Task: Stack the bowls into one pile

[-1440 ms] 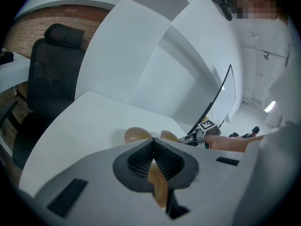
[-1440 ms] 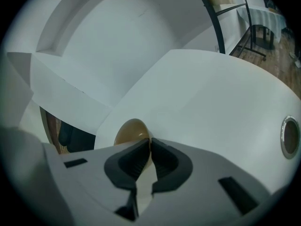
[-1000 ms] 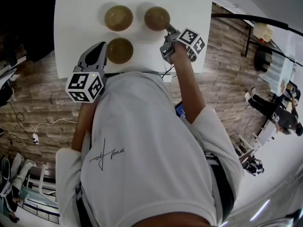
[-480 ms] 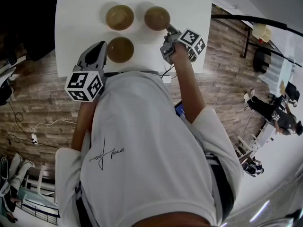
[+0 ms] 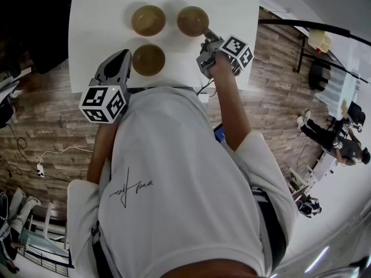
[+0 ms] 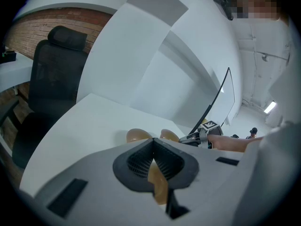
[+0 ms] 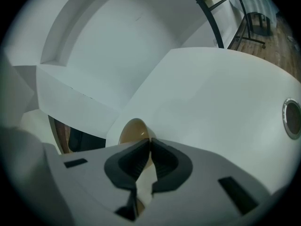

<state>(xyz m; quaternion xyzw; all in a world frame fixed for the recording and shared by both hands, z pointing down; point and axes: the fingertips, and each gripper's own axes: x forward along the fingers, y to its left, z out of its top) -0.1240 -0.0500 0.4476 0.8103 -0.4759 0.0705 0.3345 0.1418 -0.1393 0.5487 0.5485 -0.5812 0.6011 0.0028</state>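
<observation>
Three brown bowls stand apart on the white table (image 5: 98, 16): far left bowl (image 5: 148, 20), far right bowl (image 5: 192, 21) and near bowl (image 5: 148, 59). My left gripper (image 5: 123, 55) hangs just left of the near bowl, jaws shut and empty; in the left gripper view its tips (image 6: 153, 141) meet with the near bowl (image 6: 159, 185) showing below them and the other two bowls (image 6: 138, 135) beyond. My right gripper (image 5: 205, 37) sits at the near rim of the far right bowl, shut; that bowl (image 7: 134, 130) shows just past its tips (image 7: 150, 140).
The table's near edge runs under my arms, with wooden floor (image 5: 46, 126) around it. A black office chair (image 6: 51, 79) stands off the table's left side. A round cable hole (image 7: 292, 118) sits in the tabletop to the right. People (image 5: 339, 138) stand far right.
</observation>
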